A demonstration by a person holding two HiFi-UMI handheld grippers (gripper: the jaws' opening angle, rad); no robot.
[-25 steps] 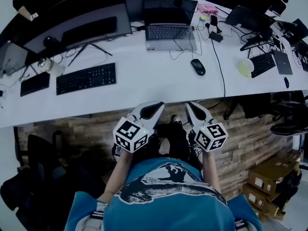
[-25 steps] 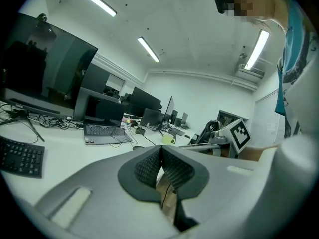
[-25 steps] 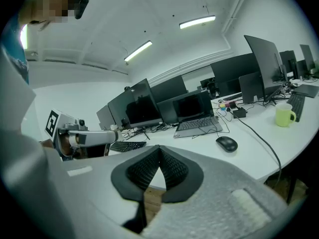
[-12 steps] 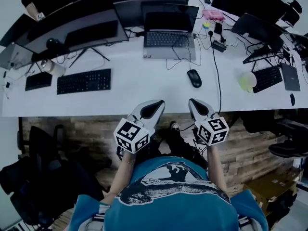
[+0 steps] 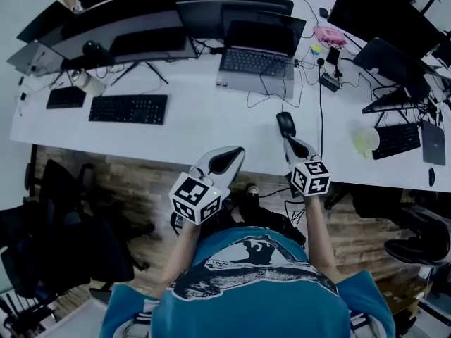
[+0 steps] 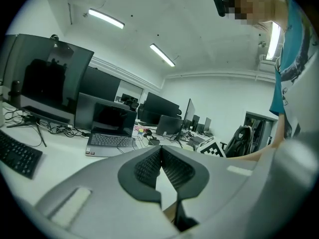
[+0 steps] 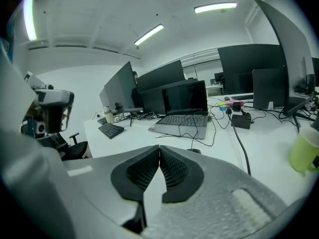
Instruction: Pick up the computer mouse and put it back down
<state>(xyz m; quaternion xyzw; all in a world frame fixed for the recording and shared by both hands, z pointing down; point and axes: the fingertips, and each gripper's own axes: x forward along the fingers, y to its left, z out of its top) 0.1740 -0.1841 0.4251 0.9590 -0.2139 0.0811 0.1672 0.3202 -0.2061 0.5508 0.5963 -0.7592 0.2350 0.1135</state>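
The black computer mouse (image 5: 286,124) lies on the white desk (image 5: 204,129), in front of the laptop and a little to its right. My right gripper (image 5: 291,142) is shut with nothing in it; its tips hover just short of the mouse's near end. In the right gripper view the mouse (image 7: 195,151) peeks out just beyond the closed right gripper (image 7: 159,149). My left gripper (image 5: 235,151) is at the desk's near edge, left of the mouse and apart from it. In the left gripper view the left gripper (image 6: 160,149) has its pads together, empty.
A grey laptop (image 5: 257,63) with loose cables sits behind the mouse. A black keyboard (image 5: 128,108) lies to the left and monitors line the back. A yellow-green cup (image 5: 366,141) and another keyboard (image 5: 397,140) sit to the right. A black cable (image 5: 320,111) runs to the desk's near edge.
Both grippers have moved forward toward the desk. The right one went farther and lower, from over the floor to just behind the mouse. Neither gripper's jaws have changed.
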